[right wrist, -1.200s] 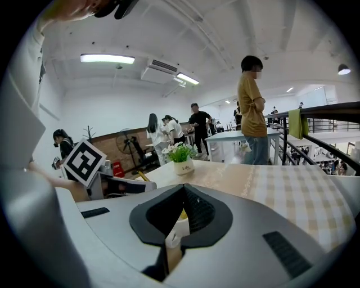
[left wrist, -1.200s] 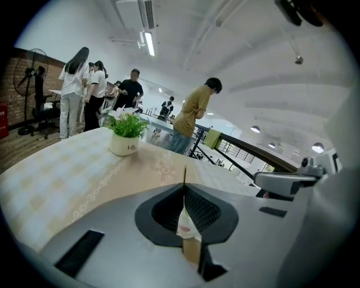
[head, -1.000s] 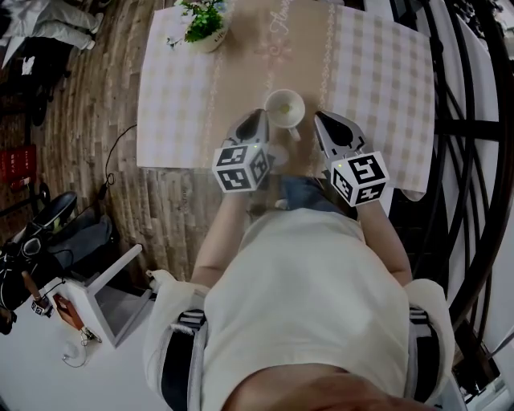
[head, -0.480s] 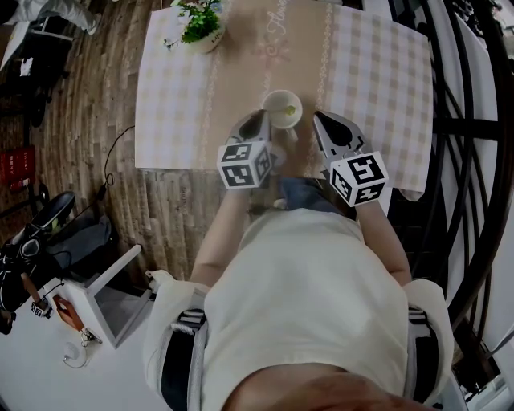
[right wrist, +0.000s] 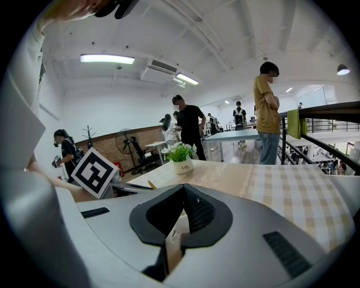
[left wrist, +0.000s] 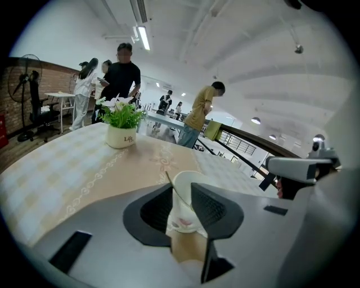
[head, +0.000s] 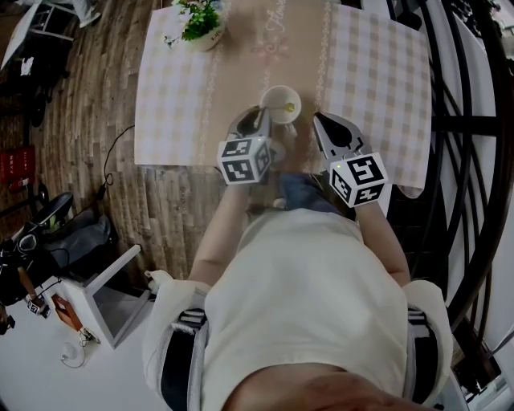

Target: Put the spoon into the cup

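A white cup (head: 269, 98) stands on the table near its front edge, with the spoon (head: 287, 107) inside it. In the left gripper view the cup (left wrist: 183, 212) shows through the gap between the jaws. The thin spoon handle (left wrist: 169, 178) leans out over the cup's rim. My left gripper (head: 261, 120) (left wrist: 182, 184) is just at the cup's near left side. Its jaws are opening and the pads press on nothing. My right gripper (head: 325, 124) (right wrist: 184, 186) hovers to the right of the cup, its tips together and nothing in them.
A white pot of flowers (head: 201, 24) (left wrist: 121, 135) (right wrist: 181, 163) stands at the table's far left. The table (head: 177, 88) has a checked cloth with a beige runner. Several people stand at far tables. A dark railing (head: 466, 120) runs along the right.
The left gripper has edged a little closer to the cup's rim. The right gripper has kept still, and the spoon stays in the cup.
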Demonstrator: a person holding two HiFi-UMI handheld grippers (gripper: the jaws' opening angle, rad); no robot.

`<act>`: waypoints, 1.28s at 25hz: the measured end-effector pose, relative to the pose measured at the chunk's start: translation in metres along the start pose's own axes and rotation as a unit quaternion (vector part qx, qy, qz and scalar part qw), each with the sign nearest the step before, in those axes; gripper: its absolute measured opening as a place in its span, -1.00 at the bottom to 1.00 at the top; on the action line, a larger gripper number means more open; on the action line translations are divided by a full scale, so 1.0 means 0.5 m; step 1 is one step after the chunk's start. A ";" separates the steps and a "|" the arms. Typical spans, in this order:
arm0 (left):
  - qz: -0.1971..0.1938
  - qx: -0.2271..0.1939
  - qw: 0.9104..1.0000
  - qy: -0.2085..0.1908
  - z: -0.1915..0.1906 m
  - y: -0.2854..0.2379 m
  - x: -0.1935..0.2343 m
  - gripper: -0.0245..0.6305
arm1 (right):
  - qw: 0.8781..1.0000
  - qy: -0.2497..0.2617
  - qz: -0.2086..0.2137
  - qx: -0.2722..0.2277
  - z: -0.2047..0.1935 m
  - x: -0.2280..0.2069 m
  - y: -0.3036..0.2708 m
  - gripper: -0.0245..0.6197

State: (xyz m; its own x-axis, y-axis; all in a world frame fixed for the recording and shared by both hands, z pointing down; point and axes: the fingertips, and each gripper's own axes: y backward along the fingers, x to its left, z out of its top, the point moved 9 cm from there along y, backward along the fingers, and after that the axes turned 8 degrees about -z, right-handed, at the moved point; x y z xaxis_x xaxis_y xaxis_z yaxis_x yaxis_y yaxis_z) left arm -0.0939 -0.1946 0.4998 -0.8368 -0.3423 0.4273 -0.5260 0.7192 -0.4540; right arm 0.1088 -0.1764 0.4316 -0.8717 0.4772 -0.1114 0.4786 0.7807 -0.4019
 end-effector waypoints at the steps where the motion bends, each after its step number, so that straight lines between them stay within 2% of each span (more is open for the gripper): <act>1: -0.002 -0.002 1.000 0.000 0.000 0.002 -0.001 -0.61 | 1.000 0.000 0.000 -0.001 -0.001 0.002 0.004 -0.92; 7: 0.002 -0.008 1.000 -0.006 -0.005 0.010 -0.003 -0.45 | 1.000 0.000 -0.003 -0.005 -0.011 0.011 0.028 -0.92; 14: -0.006 -0.027 1.000 -0.014 -0.012 0.069 -0.019 -0.45 | 1.000 0.006 -0.006 -0.014 -0.023 0.052 0.074 -0.92; 20: -0.004 -0.046 0.999 -0.010 0.033 0.048 -0.064 -0.45 | 1.000 0.008 0.000 -0.014 0.011 -0.006 0.075 -0.92; 23: -0.003 -0.058 0.998 -0.010 0.025 0.065 -0.095 -0.49 | 1.000 0.013 0.005 -0.024 0.007 -0.014 0.103 -0.92; 28: -0.003 -0.072 0.997 0.001 -0.010 0.165 -0.080 -0.64 | 0.999 0.019 0.009 -0.028 -0.010 0.065 0.132 -0.92; 32: 0.000 -0.085 0.996 0.001 -0.032 0.223 -0.100 -0.76 | 0.999 0.021 0.012 -0.039 -0.018 0.095 0.173 -0.92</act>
State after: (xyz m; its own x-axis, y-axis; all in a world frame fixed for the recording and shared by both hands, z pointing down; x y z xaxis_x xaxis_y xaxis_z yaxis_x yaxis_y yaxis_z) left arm -0.1082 -0.0876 0.4400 -0.8366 -0.3414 0.4283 -0.4926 0.8109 -0.3159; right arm 0.1098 -0.0826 0.3999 -0.8554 0.5116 -0.0804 0.5075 0.7971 -0.3271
